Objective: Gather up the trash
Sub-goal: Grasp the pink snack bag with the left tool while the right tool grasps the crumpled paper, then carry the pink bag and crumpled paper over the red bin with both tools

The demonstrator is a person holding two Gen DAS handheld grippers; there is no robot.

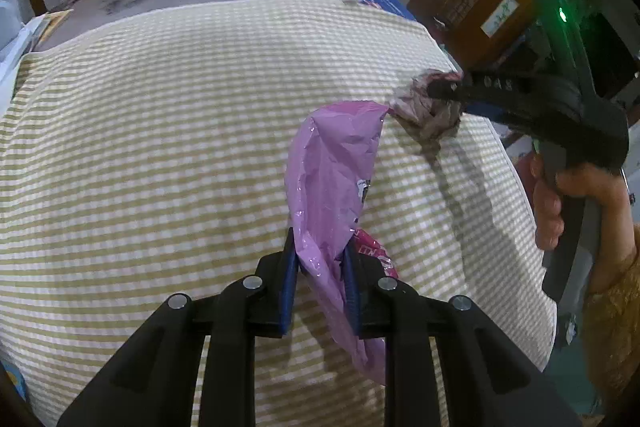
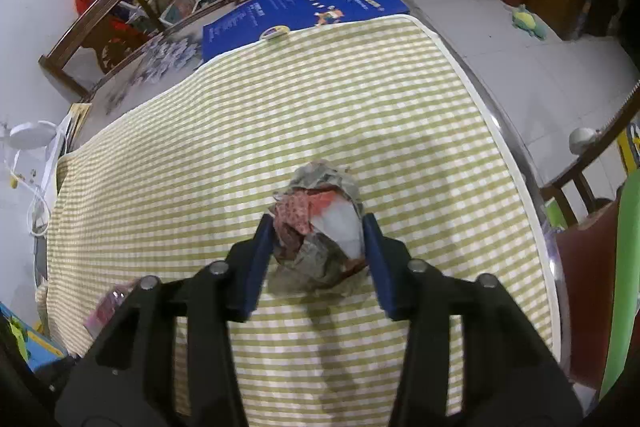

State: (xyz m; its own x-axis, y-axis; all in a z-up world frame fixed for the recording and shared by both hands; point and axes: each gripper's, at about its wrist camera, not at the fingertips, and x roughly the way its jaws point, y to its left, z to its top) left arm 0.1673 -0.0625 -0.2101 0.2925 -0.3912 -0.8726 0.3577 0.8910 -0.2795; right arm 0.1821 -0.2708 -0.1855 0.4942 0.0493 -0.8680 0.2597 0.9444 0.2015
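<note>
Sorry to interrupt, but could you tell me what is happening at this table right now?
A person is collecting trash with a handheld gripper in each hand, over a table covered with a green-and-white checked cloth. The left gripper has its jaws shut on a purple plastic bag, holding it up off the cloth. The right gripper has its jaws closed on a crumpled wad of paper sitting on the cloth, just beside the bag's mouth. The wad is not yet in the bag.
</note>
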